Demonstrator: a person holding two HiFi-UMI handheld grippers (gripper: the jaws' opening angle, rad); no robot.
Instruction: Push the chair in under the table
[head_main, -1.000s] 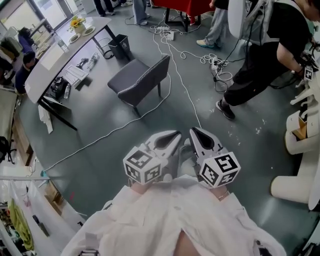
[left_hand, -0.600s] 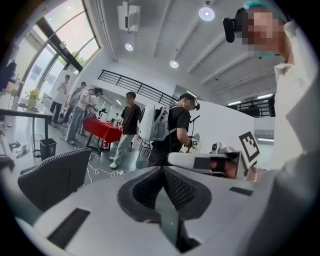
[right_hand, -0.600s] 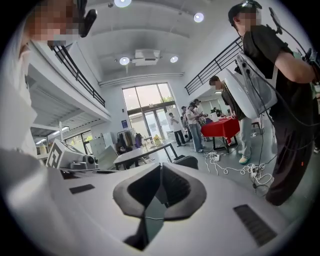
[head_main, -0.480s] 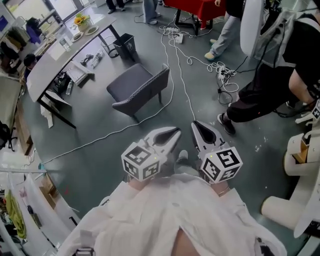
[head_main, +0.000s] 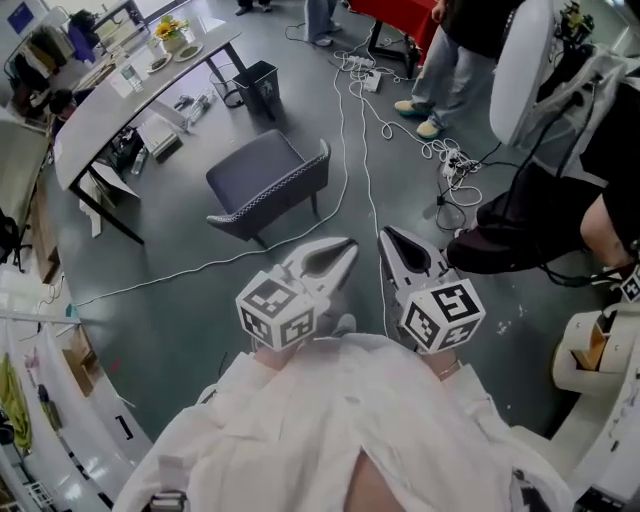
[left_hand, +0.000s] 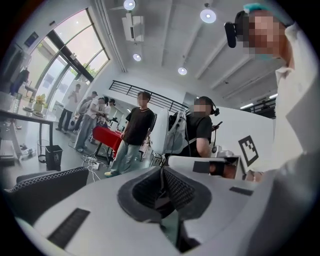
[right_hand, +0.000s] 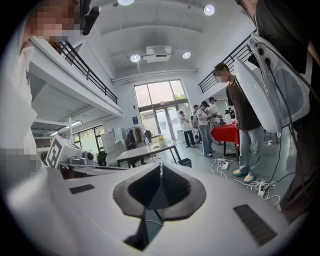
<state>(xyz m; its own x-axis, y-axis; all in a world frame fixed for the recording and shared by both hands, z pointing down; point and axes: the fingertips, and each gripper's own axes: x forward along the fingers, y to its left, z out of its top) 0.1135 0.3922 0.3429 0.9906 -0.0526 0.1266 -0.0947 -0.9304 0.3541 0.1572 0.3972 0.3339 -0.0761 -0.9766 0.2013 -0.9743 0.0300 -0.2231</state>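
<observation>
A dark grey armchair (head_main: 265, 183) with a patterned edge stands on the grey floor, its back toward me, a little out from the long white table (head_main: 120, 100) at the upper left. Both grippers are held close to my chest, side by side, short of the chair. My left gripper (head_main: 347, 248) is shut with nothing in it, and my right gripper (head_main: 388, 238) is shut and empty too. In the left gripper view the chair's back (left_hand: 45, 182) shows low at the left, beyond the shut left gripper (left_hand: 161, 170). The right gripper view looks past the shut right gripper (right_hand: 161, 167) to the table (right_hand: 147, 149).
White cables (head_main: 355, 110) and a power strip (head_main: 372, 82) trail across the floor right of the chair. A black bin (head_main: 259, 85) stands by the table's end. People stand at the back near a red table (head_main: 410, 15); a person in black is close on the right (head_main: 540, 215).
I have walked forward across the floor: the chair and table have slid down and left in the head view and come nearer. Both grippers stay shut against my chest.
</observation>
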